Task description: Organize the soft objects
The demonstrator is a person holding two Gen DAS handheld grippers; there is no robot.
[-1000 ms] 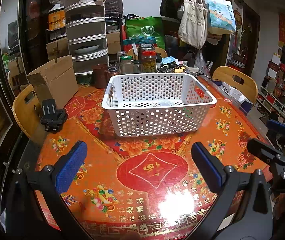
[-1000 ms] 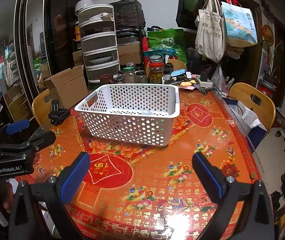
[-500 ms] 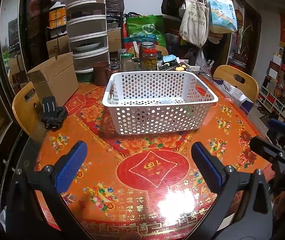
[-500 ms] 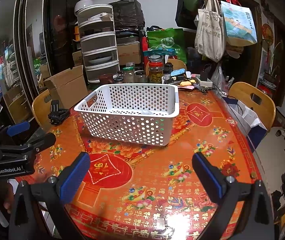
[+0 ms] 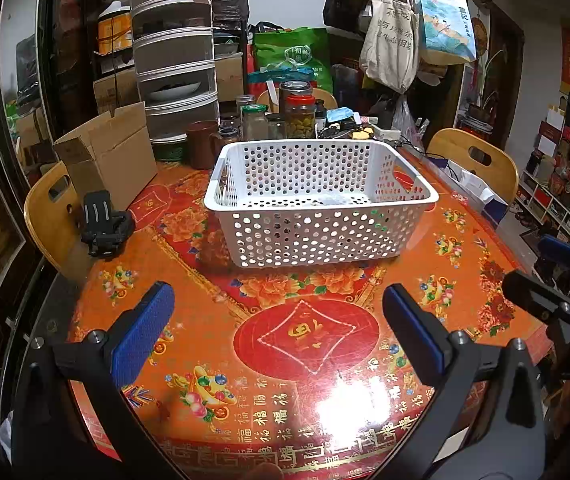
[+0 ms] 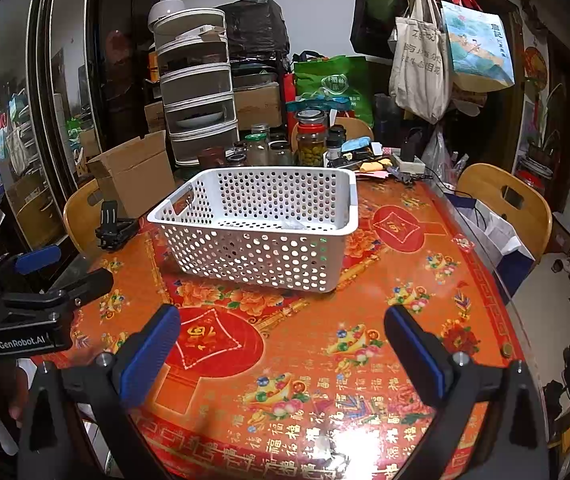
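With both the left gripper (image 5: pixel 277 332) and right gripper (image 6: pixel 281 344) jaws apart and empty, the white perforated plastic basket (image 5: pixel 321 204) looks light, stiff and best gripped by its rim.

One white basket (image 5: pixel 321 204), one cardboard box (image 5: pixel 111 152), two wooden chairs (image 5: pixel 475 158) — two tools (image 5: pixel 277 334).

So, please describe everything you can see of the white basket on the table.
The white basket is rectangular, looks like plastic, and has round holes all over its walls, a plain rolled rim and a cut-out handle at each short end. It stands upright on the orange patterned tablecloth, near the jars at the back. Something pale and small lies on its floor; what it is cannot be told. Neither gripper touches it.
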